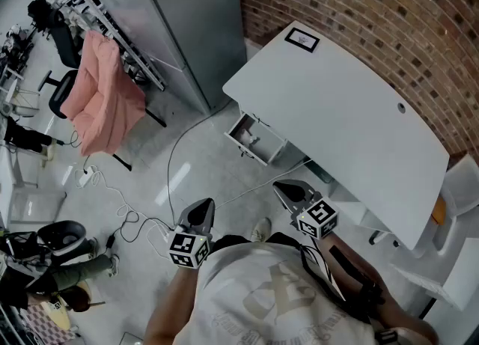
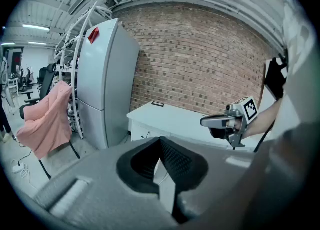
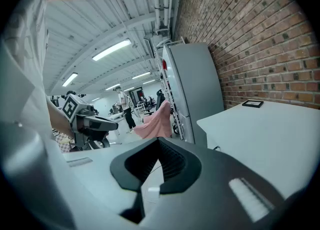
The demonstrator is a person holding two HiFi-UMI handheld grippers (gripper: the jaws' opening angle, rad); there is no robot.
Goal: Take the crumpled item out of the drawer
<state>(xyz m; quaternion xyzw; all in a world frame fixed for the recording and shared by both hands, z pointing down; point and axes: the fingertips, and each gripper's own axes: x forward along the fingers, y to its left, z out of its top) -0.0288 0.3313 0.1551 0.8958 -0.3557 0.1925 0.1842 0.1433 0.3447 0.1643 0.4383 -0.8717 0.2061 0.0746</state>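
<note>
A white desk (image 1: pixel 352 111) stands against the brick wall, with a small drawer (image 1: pixel 263 149) pulled open at its left end. A pale crumpled item (image 1: pixel 247 138) lies inside the drawer. Both grippers hover over the floor, short of the drawer and apart from it. My left gripper (image 1: pixel 203 207) is lower left of the drawer, jaws together with nothing in them. My right gripper (image 1: pixel 284 187) is just below the drawer, also shut and bare. The left gripper view shows its own shut jaws (image 2: pixel 161 140) and the right gripper (image 2: pixel 220 120). The right gripper view shows its shut jaws (image 3: pixel 159 140).
A tall grey cabinet (image 1: pixel 187 22) stands left of the desk. A pink cloth (image 1: pixel 101 93) hangs from a rack beside it. Cables (image 1: pixel 131 220) trail over the floor near my feet. A small black frame (image 1: pixel 302 39) lies on the desk's far corner.
</note>
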